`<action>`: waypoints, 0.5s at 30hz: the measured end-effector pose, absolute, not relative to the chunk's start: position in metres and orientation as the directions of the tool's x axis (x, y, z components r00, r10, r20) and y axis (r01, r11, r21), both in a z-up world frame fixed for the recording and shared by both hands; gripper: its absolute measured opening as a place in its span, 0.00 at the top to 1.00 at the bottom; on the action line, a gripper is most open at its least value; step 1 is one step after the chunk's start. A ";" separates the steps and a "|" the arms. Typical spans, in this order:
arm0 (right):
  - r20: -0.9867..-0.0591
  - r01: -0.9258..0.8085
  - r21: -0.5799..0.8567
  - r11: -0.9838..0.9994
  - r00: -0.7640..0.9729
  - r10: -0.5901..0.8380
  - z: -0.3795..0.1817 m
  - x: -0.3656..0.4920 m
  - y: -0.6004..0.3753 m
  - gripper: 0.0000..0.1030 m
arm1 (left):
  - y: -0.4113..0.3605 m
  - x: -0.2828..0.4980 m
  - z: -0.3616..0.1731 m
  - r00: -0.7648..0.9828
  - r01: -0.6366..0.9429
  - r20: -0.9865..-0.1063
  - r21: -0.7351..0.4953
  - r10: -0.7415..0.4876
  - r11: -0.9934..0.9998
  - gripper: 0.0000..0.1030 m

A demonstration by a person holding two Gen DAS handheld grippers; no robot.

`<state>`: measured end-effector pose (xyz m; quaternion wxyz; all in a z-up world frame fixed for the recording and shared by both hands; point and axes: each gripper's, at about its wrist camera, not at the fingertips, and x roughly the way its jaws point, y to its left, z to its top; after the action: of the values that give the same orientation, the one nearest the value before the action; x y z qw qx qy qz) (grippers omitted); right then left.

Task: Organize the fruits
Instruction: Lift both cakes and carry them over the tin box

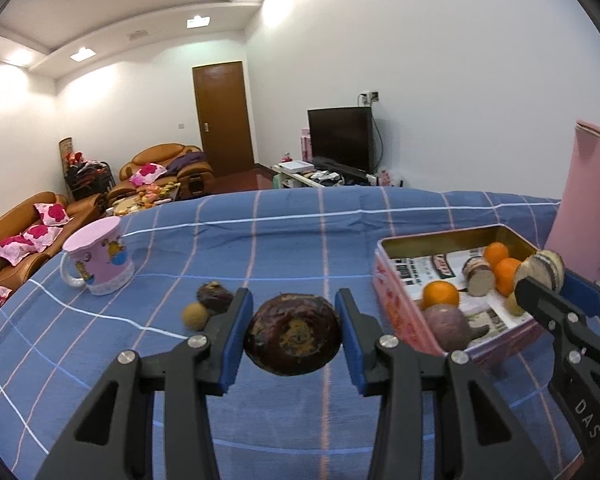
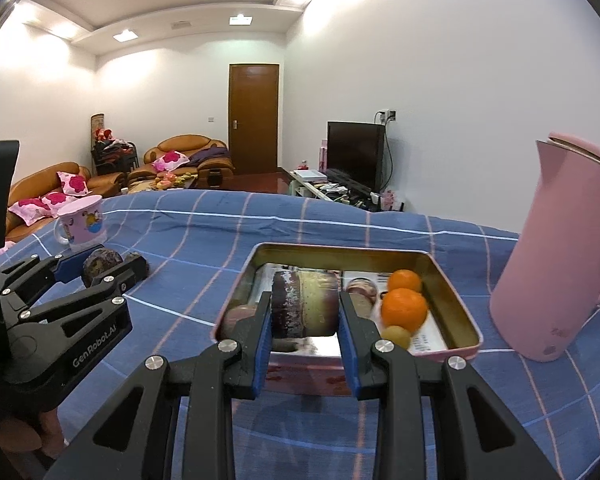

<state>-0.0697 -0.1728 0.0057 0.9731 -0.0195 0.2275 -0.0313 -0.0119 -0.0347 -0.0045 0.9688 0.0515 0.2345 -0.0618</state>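
Bright, even room light pours from recessed ceiling lamps (image 1: 83, 54), flaring white on the wall. Both fisheye views bend hard at the black-vignetted corners. Soft shadows sit under the grippers; the nearest objects blur slightly.

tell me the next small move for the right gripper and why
Probably lower the right gripper a little and open it. Its pads are shut on a cut fruit piece that hangs over the pink tin, which already holds oranges. The left gripper grips a dark round fruit over the cloth, not yet at the tin.
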 end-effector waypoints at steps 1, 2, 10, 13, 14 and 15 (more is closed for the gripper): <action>-0.442 0.055 -0.054 0.997 0.894 -0.073 0.006 -0.070 -0.175 0.69 | -0.038 -0.012 -0.004 0.881 0.149 -0.462 0.069 -0.101 0.986 0.57; -0.442 0.060 -0.055 0.997 0.894 -0.078 0.005 -0.070 -0.179 0.69 | -0.040 -0.012 -0.004 0.881 0.155 -0.462 0.066 -0.108 0.986 0.57; -0.445 0.125 -0.054 0.991 0.885 -0.136 0.005 -0.071 -0.213 0.69 | -0.064 -0.011 -0.004 0.866 0.216 -0.472 0.048 -0.169 0.975 0.57; -0.448 0.155 -0.051 0.987 0.879 -0.162 0.005 -0.069 -0.226 0.69 | -0.076 -0.010 -0.004 0.863 0.243 -0.467 0.048 -0.193 0.969 0.57; -0.448 0.166 -0.052 0.985 0.877 -0.171 0.005 -0.069 -0.230 0.69 | -0.081 -0.010 -0.003 0.861 0.252 -0.468 0.053 -0.199 0.966 0.57; -0.449 0.177 -0.050 0.983 0.875 -0.181 0.005 -0.068 -0.235 0.69 | -0.087 -0.009 -0.003 0.859 0.263 -0.469 0.056 -0.207 0.963 0.57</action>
<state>-0.0684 -0.2345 0.0051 0.9682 -0.0036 0.2325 -0.0925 -0.0091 -0.0870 -0.0033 0.9622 0.0593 0.2359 -0.1223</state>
